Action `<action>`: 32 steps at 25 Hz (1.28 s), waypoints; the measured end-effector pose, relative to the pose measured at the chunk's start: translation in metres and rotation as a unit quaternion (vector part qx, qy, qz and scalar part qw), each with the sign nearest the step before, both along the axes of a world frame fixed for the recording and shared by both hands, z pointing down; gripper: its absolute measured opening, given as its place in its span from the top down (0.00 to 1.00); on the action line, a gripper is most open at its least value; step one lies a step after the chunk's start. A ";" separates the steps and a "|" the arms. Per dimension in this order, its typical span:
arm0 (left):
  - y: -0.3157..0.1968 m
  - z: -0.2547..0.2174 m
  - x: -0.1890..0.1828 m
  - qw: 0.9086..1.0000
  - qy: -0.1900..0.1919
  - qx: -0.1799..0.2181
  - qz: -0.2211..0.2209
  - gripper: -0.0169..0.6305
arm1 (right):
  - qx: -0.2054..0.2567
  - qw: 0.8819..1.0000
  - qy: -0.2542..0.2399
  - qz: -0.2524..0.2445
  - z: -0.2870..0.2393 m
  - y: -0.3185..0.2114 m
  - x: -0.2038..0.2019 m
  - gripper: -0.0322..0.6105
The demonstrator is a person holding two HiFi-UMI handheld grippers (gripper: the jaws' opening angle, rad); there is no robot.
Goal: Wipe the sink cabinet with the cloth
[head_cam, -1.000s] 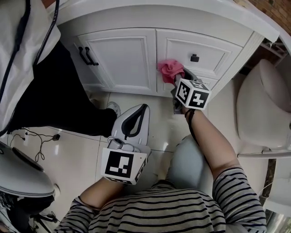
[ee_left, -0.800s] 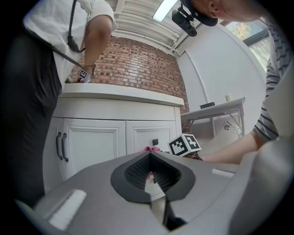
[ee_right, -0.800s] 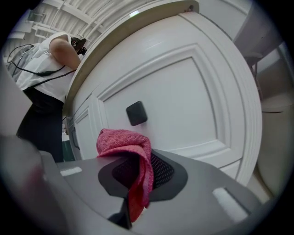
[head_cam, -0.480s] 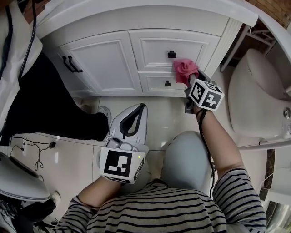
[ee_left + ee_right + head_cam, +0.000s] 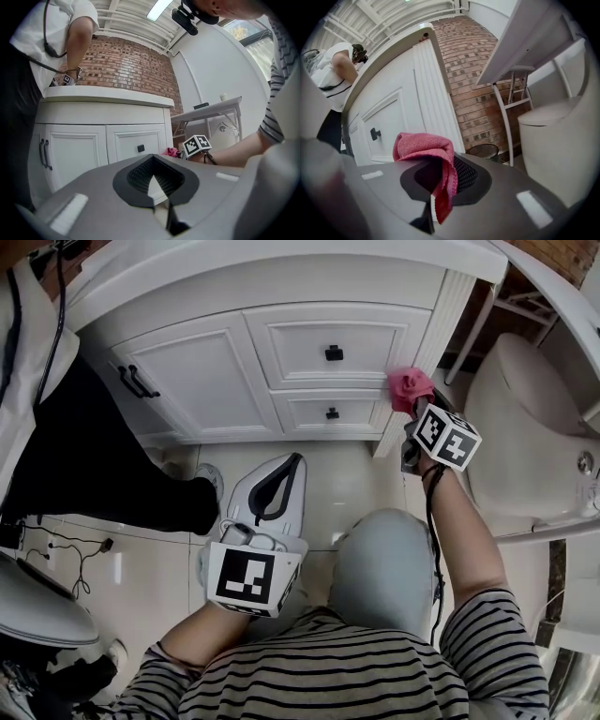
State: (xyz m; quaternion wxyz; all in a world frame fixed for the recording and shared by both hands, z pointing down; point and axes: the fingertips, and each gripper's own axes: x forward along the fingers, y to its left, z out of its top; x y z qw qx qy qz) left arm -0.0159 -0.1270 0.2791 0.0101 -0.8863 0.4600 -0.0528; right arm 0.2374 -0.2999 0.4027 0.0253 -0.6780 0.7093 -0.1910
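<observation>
1. Right tongs clamp the pink cloth, seemingly touching the cabinet's right corner post.
2. Left tongs are together, empty.
3. Press the cloth flat and stroke along the post.

Right gripper carried the pink cloth rightward along the sink cabinet front: from the door/drawer seam, past the lower drawer, to the fluted corner post. Cloth probably touched the post; head view too coarse to confirm.
</observation>
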 end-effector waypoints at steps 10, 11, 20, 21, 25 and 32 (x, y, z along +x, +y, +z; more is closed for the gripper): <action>0.006 -0.008 -0.016 1.000 0.019 0.008 -0.009 0.97 | 0.021 0.998 -0.008 -0.058 -0.024 0.023 -0.059 0.88; 0.007 -0.008 -0.020 1.000 0.021 0.007 -0.011 0.97 | 0.020 0.997 -0.009 -0.080 -0.023 0.022 -0.079 0.88; -0.004 0.006 -0.060 0.999 0.009 -0.011 -0.047 0.97 | -0.021 0.971 0.004 -0.239 0.044 -0.011 -0.244 0.88; -0.006 0.009 -0.065 0.999 0.006 -0.014 -0.051 0.97 | -0.024 0.968 0.010 -0.248 0.050 -0.015 -0.256 0.88; -0.016 0.017 -0.080 0.998 0.002 -0.024 -0.063 0.97 | -0.031 0.965 0.029 -0.258 0.070 -0.031 -0.281 0.88; -0.026 0.027 -0.073 0.998 0.003 -0.031 -0.054 0.97 | -0.029 0.964 0.038 -0.260 0.072 -0.031 -0.269 0.88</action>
